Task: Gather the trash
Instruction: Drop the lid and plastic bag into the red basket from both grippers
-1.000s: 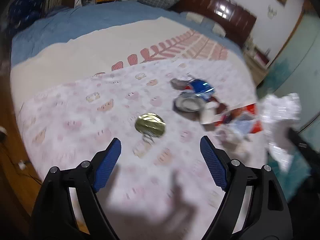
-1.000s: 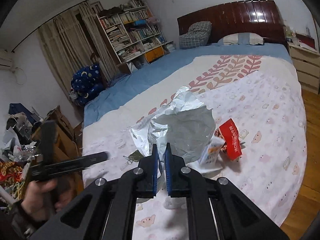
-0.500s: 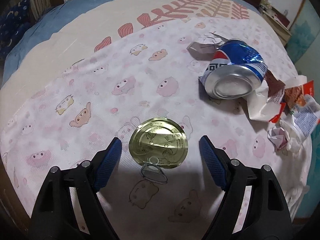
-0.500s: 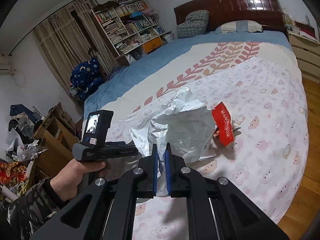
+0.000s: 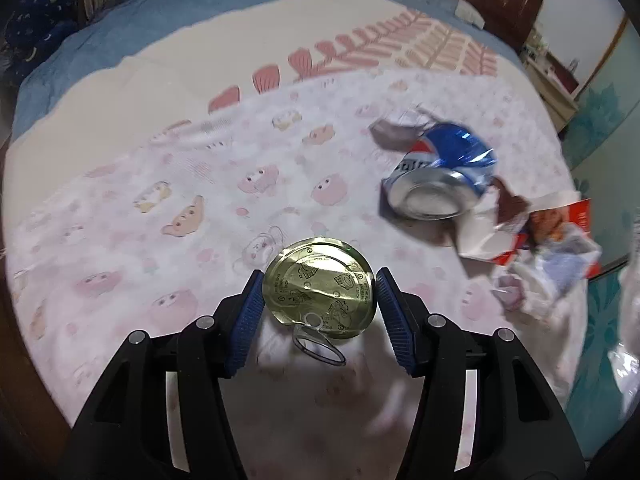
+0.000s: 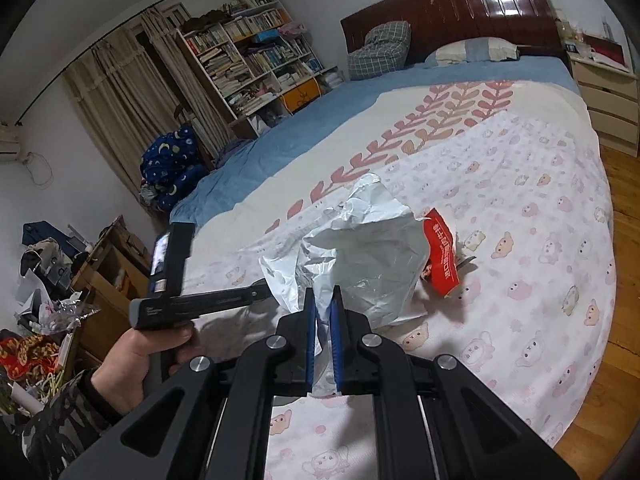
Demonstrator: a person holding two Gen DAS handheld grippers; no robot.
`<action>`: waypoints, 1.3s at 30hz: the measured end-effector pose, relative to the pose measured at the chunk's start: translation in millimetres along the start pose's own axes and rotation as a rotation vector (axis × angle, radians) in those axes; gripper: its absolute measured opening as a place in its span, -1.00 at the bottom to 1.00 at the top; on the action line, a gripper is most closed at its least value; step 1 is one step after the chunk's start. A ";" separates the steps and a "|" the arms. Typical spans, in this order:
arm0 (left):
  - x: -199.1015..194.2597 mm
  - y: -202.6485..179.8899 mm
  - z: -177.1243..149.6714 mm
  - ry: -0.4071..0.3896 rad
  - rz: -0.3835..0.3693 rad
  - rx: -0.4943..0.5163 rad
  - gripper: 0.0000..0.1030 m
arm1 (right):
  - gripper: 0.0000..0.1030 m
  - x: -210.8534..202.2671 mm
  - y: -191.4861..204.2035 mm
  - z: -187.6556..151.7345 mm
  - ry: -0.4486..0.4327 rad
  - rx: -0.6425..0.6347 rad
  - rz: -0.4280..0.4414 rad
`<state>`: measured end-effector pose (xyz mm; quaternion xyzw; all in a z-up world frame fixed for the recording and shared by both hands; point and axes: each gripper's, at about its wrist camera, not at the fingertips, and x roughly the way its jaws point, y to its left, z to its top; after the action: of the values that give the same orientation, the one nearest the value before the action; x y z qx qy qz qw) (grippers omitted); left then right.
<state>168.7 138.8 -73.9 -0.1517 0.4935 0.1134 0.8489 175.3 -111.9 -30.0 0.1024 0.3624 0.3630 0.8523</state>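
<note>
Left wrist view: the left gripper [image 5: 319, 280] points down at the bedspread [image 5: 120, 240], its jaws closing around a gold can lid [image 5: 320, 286] that lies flat between the blue pads [image 5: 250, 316]; whether the pads already press on the rim I cannot tell, they stand right at its edges; the lid's pull ring [image 5: 318, 346] sticks out toward the camera; farther right lies a crushed blue can [image 5: 440, 178] on its side, its open end facing the camera, nothing visible inside; beside it, touching, a heap of torn wrappers [image 5: 532, 240] in white, brown and red; all of it is blurred.

Right wrist view: the right gripper [image 6: 322, 312] is clenched on the edge of a white plastic bag [image 6: 360, 256], which stands crumpled on the bedspread [image 6: 540, 280] with its mouth partly open; what it holds cannot be made out; a red wrapper [image 6: 440, 258] stands just behind the bag on the right; at the left a hand [image 6: 136, 364] in a patterned sleeve [image 6: 52, 432] grips the handle of the other gripper [image 6: 192, 302], whose tip is hidden behind the bag; the lid is not seen here.
</note>
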 end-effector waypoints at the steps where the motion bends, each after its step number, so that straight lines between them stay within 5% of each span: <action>1: -9.6 0.0 -1.8 -0.018 -0.004 -0.005 0.10 | -0.83 -2.9 0.5 0.4 -0.005 -0.003 -0.001; 5: -63.5 -11.0 -14.8 -0.124 -0.031 0.004 0.10 | -0.83 -27.5 11.2 0.9 -0.051 -0.047 -0.028; 10: -143.0 -48.7 -41.7 -0.271 -0.103 0.036 0.10 | -0.83 -124.4 12.8 -4.6 -0.193 -0.066 -0.069; 15: -218.2 -129.6 -77.6 -0.373 -0.229 0.155 0.10 | -0.83 -247.1 -19.1 -40.0 -0.270 -0.088 -0.218; 20: -260.8 -240.1 -119.6 -0.380 -0.416 0.319 0.11 | -0.83 -362.6 -81.3 -107.6 -0.275 0.009 -0.403; 24: -246.3 -342.5 -164.6 -0.264 -0.563 0.434 0.11 | -0.83 -415.3 -149.8 -190.1 -0.231 0.210 -0.495; 27: -202.1 -411.7 -211.3 -0.130 -0.599 0.542 0.11 | -0.83 -417.4 -193.5 -260.5 -0.155 0.349 -0.538; 34: -51.2 -493.6 -330.2 0.227 -0.506 0.753 0.10 | -0.83 -357.8 -260.1 -371.3 0.066 0.520 -0.530; 39: -0.6 -495.0 -362.7 0.332 -0.388 0.818 0.10 | -0.82 -308.0 -278.3 -409.3 0.149 0.602 -0.510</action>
<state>46.5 -454.7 -170.6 0.0894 0.5892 -0.2762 0.7540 -102.4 -560.6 -277.6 0.2279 0.5271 0.0236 0.8183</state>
